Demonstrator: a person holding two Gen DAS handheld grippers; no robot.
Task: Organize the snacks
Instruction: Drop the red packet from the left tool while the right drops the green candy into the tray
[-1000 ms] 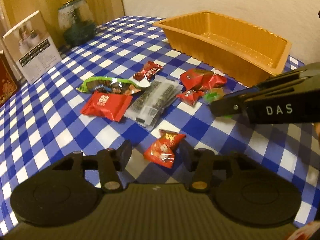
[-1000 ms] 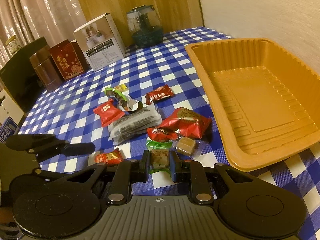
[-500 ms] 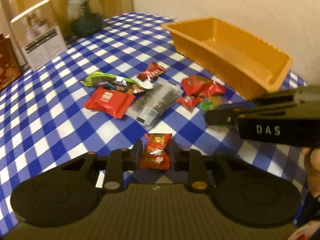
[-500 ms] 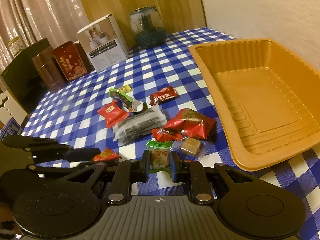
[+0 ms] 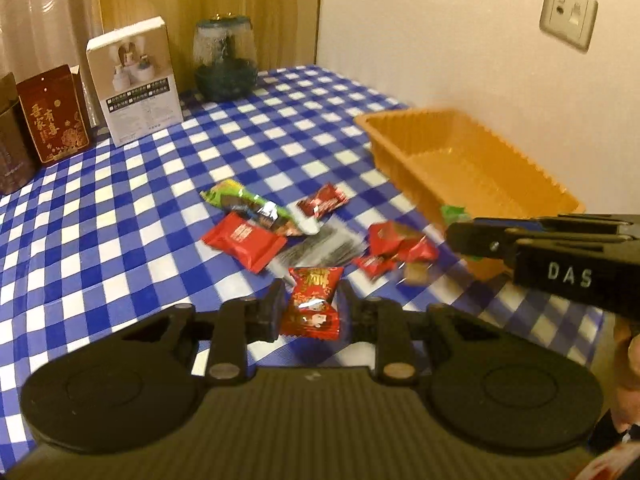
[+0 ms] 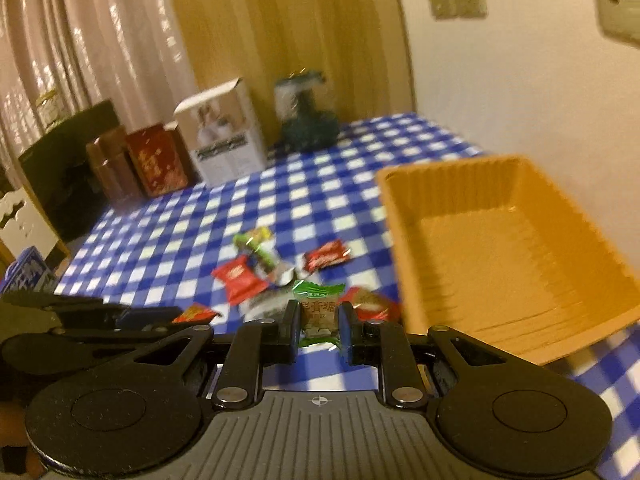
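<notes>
My left gripper [image 5: 311,305] is shut on a red candy packet [image 5: 313,306] and holds it above the checked table. My right gripper [image 6: 319,317] is shut on a green candy packet [image 6: 318,312], also lifted; it shows in the left wrist view [image 5: 460,236] near the near end of the orange tray [image 5: 472,164]. The tray [image 6: 500,248] holds nothing. Several snacks lie in a loose pile left of the tray: a flat red packet [image 5: 242,240], a green wrapper [image 5: 248,204], a dark clear pack [image 5: 320,246], small red candies [image 5: 394,240].
A white box [image 5: 134,80], a red box [image 5: 54,114] and a glass jar [image 5: 226,62] stand at the back of the table by the curtain and wooden wall. The white wall runs behind the tray.
My left gripper closed on the red candy and lifted it. My right gripper lifted the green candy off the table. Both views have tilted up and away from the table.
</notes>
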